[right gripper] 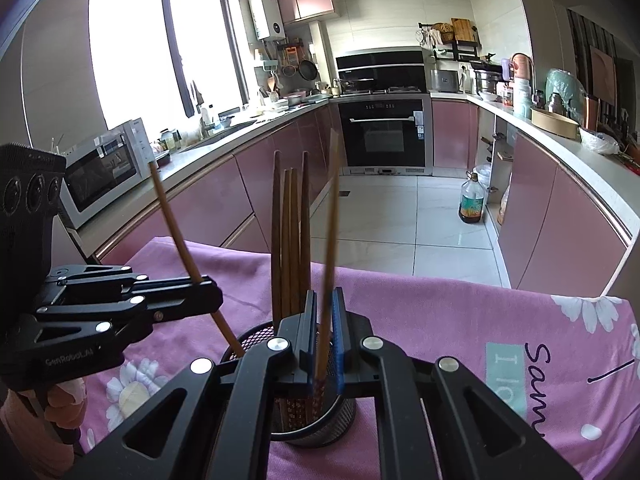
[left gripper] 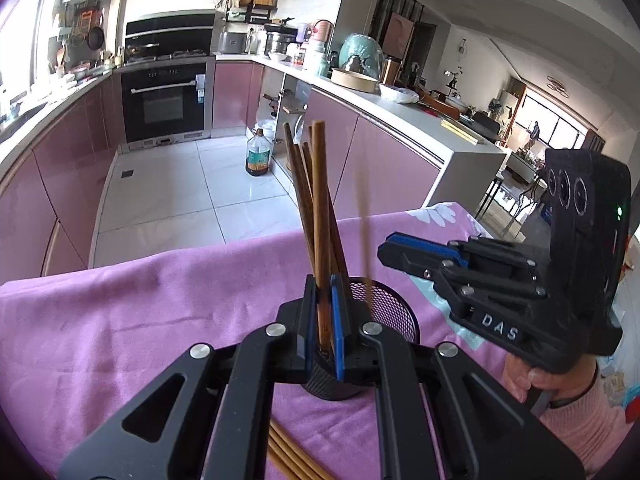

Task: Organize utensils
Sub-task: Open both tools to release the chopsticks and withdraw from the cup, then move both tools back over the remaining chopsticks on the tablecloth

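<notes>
Left wrist view shows a black mesh utensil holder standing on a surface draped in a pink floral cloth. Several dark brown chopsticks stand in it, long axes near upright and fanning slightly at the top. The left tongs are pressed together on one brown chopstick, held almost vertical with its lower end over the holder. More pale chopsticks lie flat on the cloth beneath the gripper, partly hidden by its frame.

From the right wrist view, the right tongs sit narrowly parted around a motion-blurred chopstick that points down into the holder; whether the pads touch it cannot be told. The holder's front is largely covered by the tongs.
</notes>
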The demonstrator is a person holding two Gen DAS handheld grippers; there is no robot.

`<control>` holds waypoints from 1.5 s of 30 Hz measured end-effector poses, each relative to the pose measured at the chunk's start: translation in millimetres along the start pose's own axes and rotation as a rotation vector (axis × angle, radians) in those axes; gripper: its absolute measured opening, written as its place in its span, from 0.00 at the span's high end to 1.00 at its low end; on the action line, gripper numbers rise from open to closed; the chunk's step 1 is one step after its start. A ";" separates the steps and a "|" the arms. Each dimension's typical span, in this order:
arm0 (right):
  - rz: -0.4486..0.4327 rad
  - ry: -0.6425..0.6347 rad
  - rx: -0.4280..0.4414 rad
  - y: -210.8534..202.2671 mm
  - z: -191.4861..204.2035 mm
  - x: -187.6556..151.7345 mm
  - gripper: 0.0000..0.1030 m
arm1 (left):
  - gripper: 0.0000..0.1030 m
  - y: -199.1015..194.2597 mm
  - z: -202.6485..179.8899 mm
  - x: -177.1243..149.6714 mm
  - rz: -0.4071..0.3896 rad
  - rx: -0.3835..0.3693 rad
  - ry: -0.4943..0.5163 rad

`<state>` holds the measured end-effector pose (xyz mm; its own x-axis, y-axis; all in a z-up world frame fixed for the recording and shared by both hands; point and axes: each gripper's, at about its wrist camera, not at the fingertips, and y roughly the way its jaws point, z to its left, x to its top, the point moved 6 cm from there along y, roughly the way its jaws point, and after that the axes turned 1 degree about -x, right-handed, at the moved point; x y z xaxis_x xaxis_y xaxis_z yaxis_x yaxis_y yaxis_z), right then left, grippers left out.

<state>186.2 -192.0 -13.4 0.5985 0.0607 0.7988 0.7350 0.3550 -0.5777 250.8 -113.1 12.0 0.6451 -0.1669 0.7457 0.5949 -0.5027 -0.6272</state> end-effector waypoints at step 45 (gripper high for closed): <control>0.236 -0.087 0.209 2.6 92.2 -136.7 0.63 | 0.32 -32.0 53.0 -179.9 0.041 0.201 -0.136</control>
<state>76.9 -113.3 -108.6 0.7084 0.2404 0.6636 0.4925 0.5052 -0.7087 141.1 -22.0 -114.0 0.7209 -0.0613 0.6903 0.6417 -0.3171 -0.6983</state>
